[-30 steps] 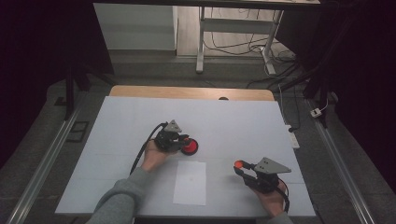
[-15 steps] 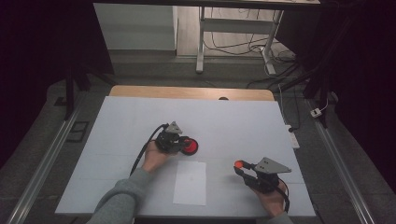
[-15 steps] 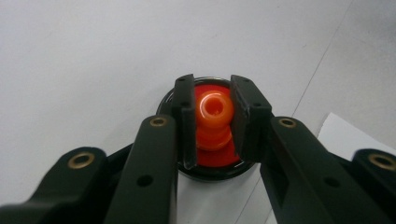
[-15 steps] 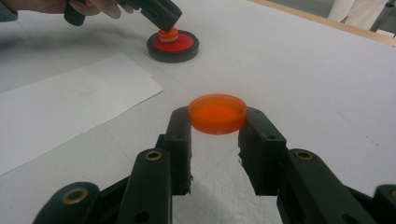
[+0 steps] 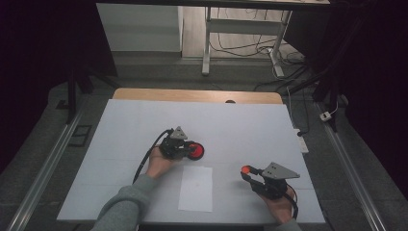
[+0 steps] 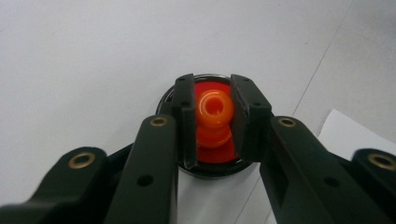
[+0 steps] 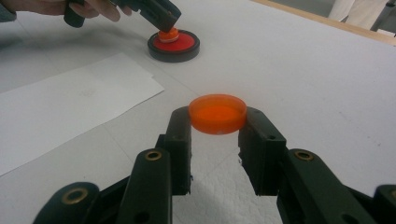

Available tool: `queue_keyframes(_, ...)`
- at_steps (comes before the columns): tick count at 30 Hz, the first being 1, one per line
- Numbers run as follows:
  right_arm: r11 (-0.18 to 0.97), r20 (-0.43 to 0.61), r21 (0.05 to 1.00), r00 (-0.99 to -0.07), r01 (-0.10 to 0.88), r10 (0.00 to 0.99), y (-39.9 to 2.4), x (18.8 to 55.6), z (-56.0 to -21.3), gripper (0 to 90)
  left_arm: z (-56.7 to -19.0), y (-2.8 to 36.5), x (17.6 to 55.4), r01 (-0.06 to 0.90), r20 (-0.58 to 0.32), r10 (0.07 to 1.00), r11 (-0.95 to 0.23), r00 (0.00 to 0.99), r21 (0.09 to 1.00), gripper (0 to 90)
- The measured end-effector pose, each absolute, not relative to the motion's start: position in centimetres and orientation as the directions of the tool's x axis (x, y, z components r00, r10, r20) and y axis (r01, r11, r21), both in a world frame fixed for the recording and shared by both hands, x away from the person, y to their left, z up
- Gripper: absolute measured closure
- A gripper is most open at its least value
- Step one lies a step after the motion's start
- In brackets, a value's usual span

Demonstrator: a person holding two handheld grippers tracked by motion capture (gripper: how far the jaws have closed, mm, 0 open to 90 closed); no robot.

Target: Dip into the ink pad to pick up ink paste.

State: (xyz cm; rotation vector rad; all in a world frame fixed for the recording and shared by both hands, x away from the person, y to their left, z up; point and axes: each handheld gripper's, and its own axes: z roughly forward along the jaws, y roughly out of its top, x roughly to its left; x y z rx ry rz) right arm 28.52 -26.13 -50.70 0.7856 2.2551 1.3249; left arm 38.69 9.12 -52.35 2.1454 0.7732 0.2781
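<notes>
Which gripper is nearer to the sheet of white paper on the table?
Left. The left gripper sits just beyond the paper, holding an orange stamp. The right gripper is farther off, to its right.

Round pad [image 5: 194, 150] sat on the table [image 5: 120, 125] near its middle, stamp [image 6: 214, 111] upright on it between the left gripper [image 5: 188, 150] jaws. Paper sheet [image 5: 196, 188] lay just in front of the pad. Right gripper [image 5: 246, 173] was right of the sheet, well apart from the pad, lid [image 7: 217, 113] between its jaws.
</notes>
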Motion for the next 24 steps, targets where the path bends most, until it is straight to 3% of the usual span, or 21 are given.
queue_keyframes(24, 0.391, -0.067, 0.883, -0.754, 0.260, 0.653, -26.06, 28.41, -50.62, 64.5, -52.41, 8.97, 38.57, 0.425, -0.047, 0.615, -0.485, 0.787, 0.764, 73.2)
